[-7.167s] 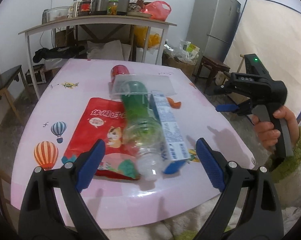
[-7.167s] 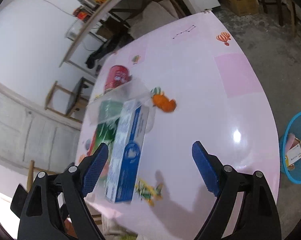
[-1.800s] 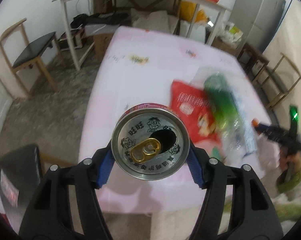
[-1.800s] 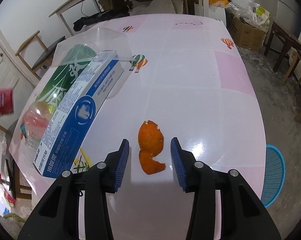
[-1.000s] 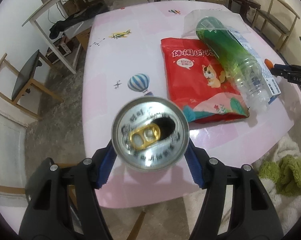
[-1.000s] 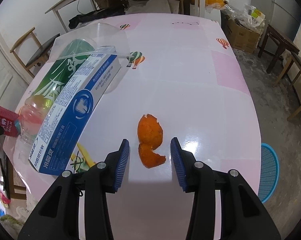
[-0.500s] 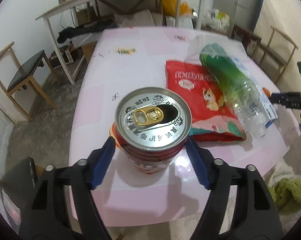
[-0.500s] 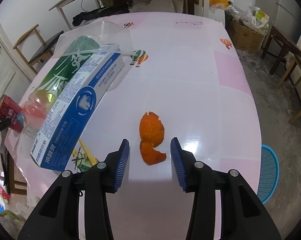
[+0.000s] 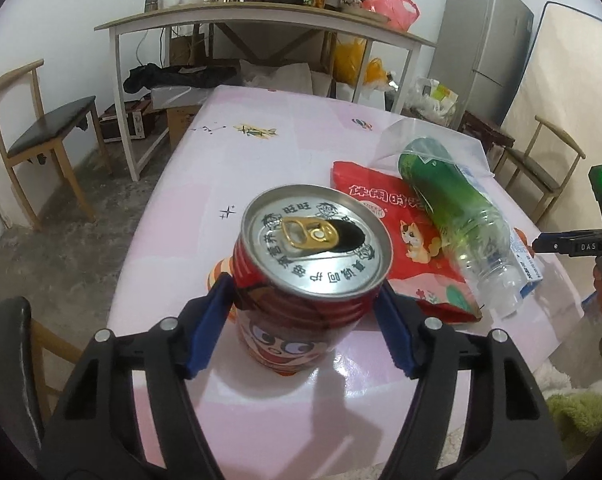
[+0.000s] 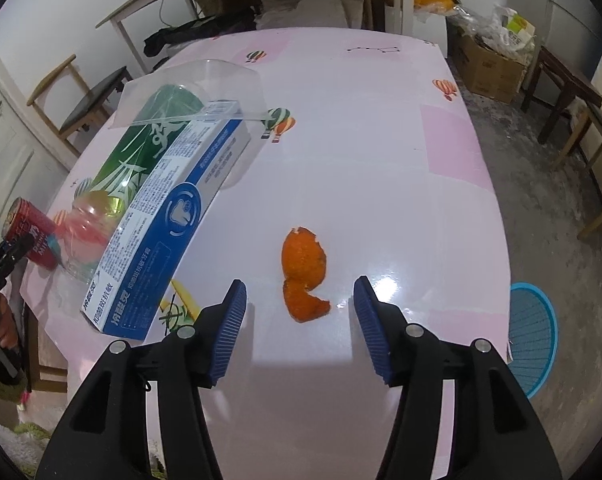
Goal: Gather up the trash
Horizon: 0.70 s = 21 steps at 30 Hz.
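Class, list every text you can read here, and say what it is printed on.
"旺旺" – lid of the red can.
"休闲时" – red snack bag; rest hidden.
"冷酸灵" – blue toothpaste box; small print unreadable.
"DAS" – right gripper, jaws opening, orange peel between them.
Green bottle label: unreadable.

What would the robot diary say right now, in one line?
left tongs: closing around can standing on table | right tongs: opening, peel on table between them, untouched | bottle, box, bag: still on table
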### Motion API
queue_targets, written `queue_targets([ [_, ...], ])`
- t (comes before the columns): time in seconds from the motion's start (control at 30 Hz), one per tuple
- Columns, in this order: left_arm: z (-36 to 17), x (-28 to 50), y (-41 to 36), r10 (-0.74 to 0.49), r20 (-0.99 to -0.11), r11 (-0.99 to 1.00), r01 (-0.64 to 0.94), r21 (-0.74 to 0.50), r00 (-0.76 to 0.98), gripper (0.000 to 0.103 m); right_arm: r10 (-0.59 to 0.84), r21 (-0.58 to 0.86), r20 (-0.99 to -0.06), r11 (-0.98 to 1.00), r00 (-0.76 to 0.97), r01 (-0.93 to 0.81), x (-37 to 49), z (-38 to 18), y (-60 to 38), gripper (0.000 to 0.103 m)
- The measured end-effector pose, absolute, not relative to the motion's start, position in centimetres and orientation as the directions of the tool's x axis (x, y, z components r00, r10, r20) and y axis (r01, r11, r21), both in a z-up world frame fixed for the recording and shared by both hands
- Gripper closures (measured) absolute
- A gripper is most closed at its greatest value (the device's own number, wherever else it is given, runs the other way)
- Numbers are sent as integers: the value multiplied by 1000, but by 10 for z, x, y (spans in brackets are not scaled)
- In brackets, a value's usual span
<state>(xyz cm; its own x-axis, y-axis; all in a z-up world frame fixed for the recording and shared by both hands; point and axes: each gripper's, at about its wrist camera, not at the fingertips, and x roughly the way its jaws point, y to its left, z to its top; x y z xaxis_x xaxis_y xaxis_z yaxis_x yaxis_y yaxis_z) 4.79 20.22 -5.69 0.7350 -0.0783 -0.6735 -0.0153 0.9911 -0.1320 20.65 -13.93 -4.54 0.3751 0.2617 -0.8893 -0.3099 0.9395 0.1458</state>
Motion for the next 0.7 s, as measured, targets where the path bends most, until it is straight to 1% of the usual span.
queue_targets([
  [0.2,-55,43,203,-88,-653,989,-12,-148,752,38,256,133,-887,938,385,-319,209,-41,-128,50],
  [0.33,-52,33,208,-82,-641,986,-29,-161,764,38,241,117,-895,938,375,-325,214,-46,-121,57],
  [0.4,-50,27,210,-78,-632,985,-39,-169,771,38,229,108,-902,941,366,-320,218,-52,-119,62],
  [0.5,-45,18,214,-74,-617,982,-52,-184,784,38,196,80,-911,947,362,-312,221,-60,-118,73],
  [0.53,-43,15,215,-74,-611,981,-54,-188,788,38,184,69,-913,949,365,-308,222,-61,-118,82],
  [0.57,-42,12,216,-74,-606,980,-56,-193,792,38,179,63,-913,950,367,-306,222,-60,-118,88],
  [0.7,-35,-5,218,-71,-583,973,-72,-219,810,38,177,64,-913,952,368,-299,221,-59,-120,92],
])
